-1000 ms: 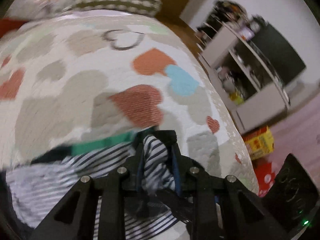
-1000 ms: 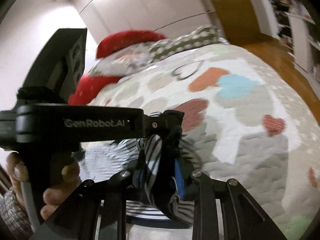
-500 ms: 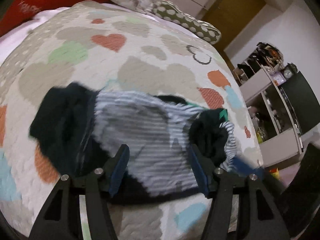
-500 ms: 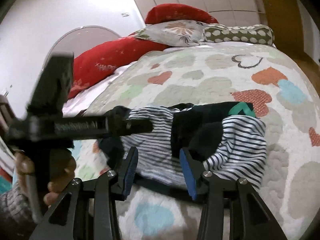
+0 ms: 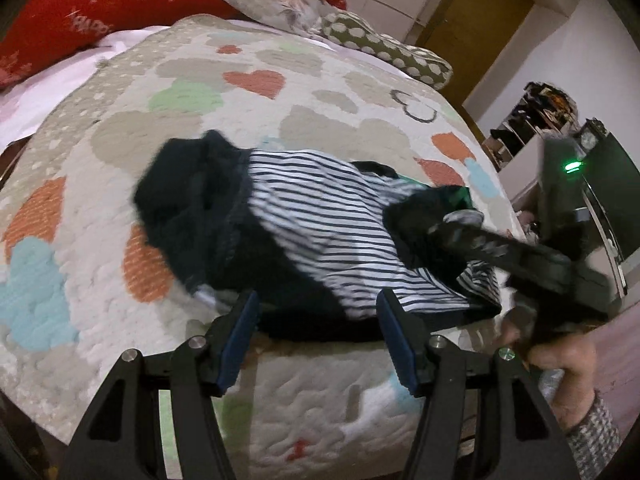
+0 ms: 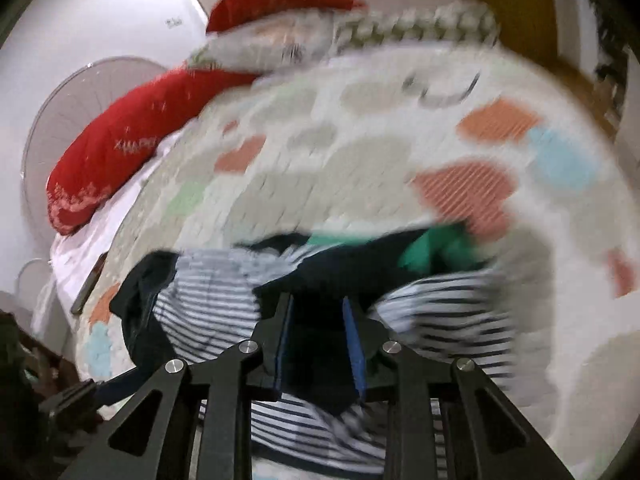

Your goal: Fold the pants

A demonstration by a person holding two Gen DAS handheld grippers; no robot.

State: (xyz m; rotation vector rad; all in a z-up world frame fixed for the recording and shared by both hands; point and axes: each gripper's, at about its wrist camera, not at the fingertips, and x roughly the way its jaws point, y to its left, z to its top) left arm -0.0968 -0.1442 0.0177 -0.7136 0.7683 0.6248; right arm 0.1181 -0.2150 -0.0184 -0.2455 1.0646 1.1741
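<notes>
Item: striped pants (image 5: 320, 216), navy-and-white with dark navy panels and a green patch near the waistband; lay crumpled in a heap on the heart-patterned quilt (image 5: 280, 92) of the bed, near its front edge.

Left gripper (image 5: 316, 332): fingers wide apart, empty, poised just short of the near dark hem.

Right gripper (image 6: 318, 320): fingers partly apart and set either side of a dark fold at the middle of the heap; heavy motion blur, so whether cloth was actually pinched could not be told.

Surroundings: red pillows (image 5: 80, 12), one floral and one dotted cushion at the head of the bed; shelving beside a dark appliance to the right.

Step in hand, as judged: taking fresh holds to spread the garment flat before any fold.

Handling notes: grip a single layer at the waistband corners, not the bunched middle; one hold at each side, pull apart and lay down smooth. Thin knit will sag and drag the quilt if lifted low.
</notes>
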